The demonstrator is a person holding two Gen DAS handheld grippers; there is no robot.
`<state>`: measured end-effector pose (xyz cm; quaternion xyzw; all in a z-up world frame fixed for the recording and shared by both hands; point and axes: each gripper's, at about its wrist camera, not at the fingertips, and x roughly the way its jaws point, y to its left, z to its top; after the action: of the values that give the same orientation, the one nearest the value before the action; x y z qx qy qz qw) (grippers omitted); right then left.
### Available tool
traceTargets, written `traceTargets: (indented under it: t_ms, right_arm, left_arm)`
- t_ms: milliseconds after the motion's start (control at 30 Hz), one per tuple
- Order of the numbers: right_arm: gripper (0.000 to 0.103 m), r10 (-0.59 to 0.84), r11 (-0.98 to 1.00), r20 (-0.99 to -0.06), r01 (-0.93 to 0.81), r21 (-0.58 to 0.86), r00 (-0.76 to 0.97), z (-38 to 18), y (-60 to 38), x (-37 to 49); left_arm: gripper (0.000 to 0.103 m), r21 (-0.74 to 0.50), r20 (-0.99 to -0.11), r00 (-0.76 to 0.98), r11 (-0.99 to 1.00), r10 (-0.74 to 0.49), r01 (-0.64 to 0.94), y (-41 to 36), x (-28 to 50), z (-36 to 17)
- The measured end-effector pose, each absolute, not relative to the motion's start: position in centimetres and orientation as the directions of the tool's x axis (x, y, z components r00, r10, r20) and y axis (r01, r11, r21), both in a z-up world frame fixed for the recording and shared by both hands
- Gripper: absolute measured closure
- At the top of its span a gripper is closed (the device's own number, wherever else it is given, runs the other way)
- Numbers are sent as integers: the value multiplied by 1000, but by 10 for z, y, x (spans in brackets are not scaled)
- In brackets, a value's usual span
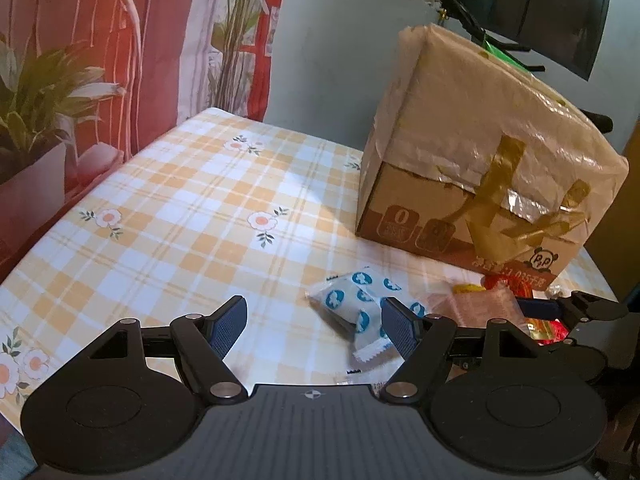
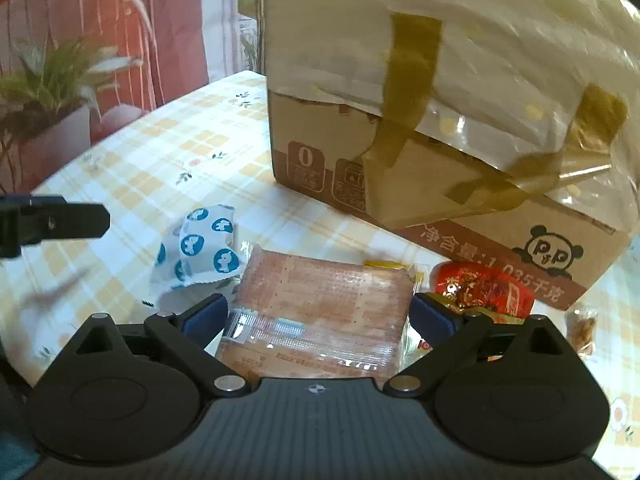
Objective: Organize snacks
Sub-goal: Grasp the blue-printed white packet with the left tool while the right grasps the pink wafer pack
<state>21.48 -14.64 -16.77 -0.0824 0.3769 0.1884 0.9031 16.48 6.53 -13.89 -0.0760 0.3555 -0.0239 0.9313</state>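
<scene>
1. The left tool [image 1: 314,320] is spread wide and holds nothing; a white packet with blue dots [image 1: 354,308] lies on the worktop [image 1: 180,200] by its right finger
2. The right tool [image 2: 318,312] is open around a pink wafer packet [image 2: 324,300], its fingers flanking the packet
3. A taped cardboard box [image 2: 420,120] stands just behind, a red packet [image 2: 484,288] beside it

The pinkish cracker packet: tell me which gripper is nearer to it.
Right. The right gripper is open with the pinkish cracker packet lying between its fingers. The left gripper is open off to the packet's left, beside the white-and-blue packet.
</scene>
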Motion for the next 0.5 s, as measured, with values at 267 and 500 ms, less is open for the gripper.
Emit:
traceTargets:
  t_ms: [267, 500]
  right_arm:
    - [20, 321, 916, -668, -398, 41, 671, -174, -169, 196]
    - [23, 349, 915, -615, -399, 61, 707, -172, -190, 178]
  left_arm:
    - [26, -180, -694, 708, 984, -133, 9, 55, 175, -149]
    - [26, -182, -719, 682, 983, -130, -4, 36, 204, -154]
